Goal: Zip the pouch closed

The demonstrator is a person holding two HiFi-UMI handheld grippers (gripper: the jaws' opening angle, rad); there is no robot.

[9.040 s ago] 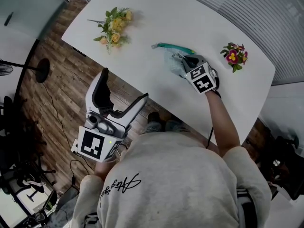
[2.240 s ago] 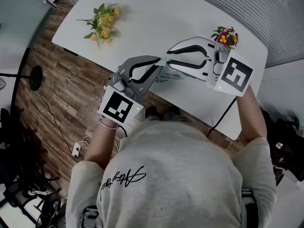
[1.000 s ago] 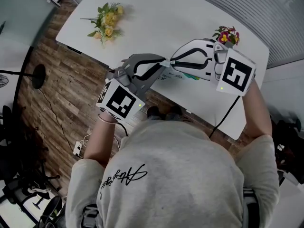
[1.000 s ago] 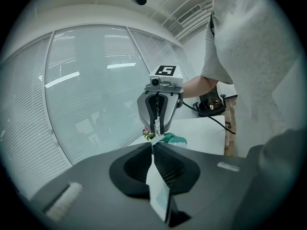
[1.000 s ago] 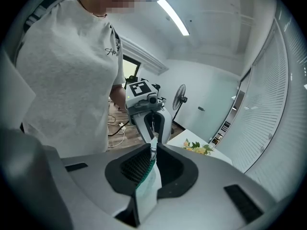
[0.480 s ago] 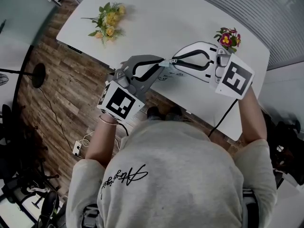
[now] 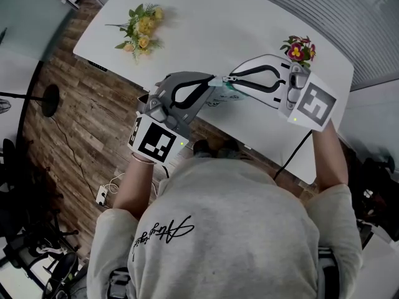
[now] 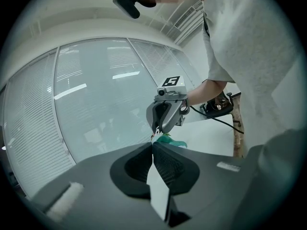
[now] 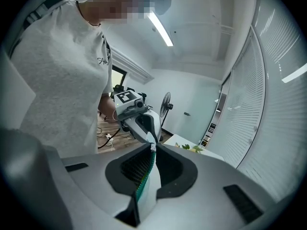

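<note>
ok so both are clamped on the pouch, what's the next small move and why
Probably draw the left gripper away from the right gripper along the teal zip. Both sets of jaws are shut on the pouch, tip to tip, so only pulling them apart looks able to run it closed.

A white table (image 7: 206, 23) stands on a brown wood floor (image 7: 81, 136). Striped window blinds (image 7: 336, 11) run along the table's far side. A long light (image 9: 160, 28) shines on the ceiling, and a fan (image 9: 166, 107) stands farther off.
</note>
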